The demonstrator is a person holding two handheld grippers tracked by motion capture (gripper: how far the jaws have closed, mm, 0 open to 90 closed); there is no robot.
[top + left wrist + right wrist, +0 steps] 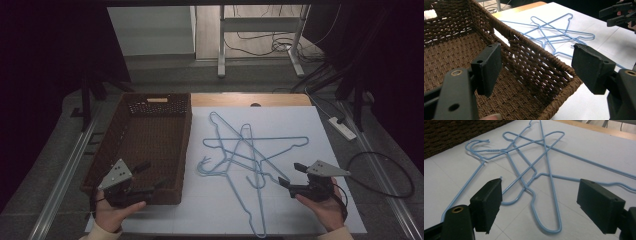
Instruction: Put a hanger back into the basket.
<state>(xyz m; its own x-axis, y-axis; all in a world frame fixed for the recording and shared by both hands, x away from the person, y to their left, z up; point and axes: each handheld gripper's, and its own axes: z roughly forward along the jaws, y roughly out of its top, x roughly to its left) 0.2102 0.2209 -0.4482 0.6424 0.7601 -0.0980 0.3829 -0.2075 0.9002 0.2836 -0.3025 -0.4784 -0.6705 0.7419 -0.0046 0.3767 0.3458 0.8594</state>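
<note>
A tangle of light-blue wire hangers lies crossed on the white sheet. To its left stands a brown woven basket with nothing in it. My left gripper hovers open over the basket's near right corner, with nothing between its fingers. My right gripper is open at the right of the pile, pointing at the hangers just beyond its jaws. From the left gripper view the hangers lie past the basket wall, and the right gripper is at the top right.
The sheet covers a wooden table. A white power strip and a looped black cable lie on the floor to the right. A metal desk frame stands behind. The basket's side borders the hangers.
</note>
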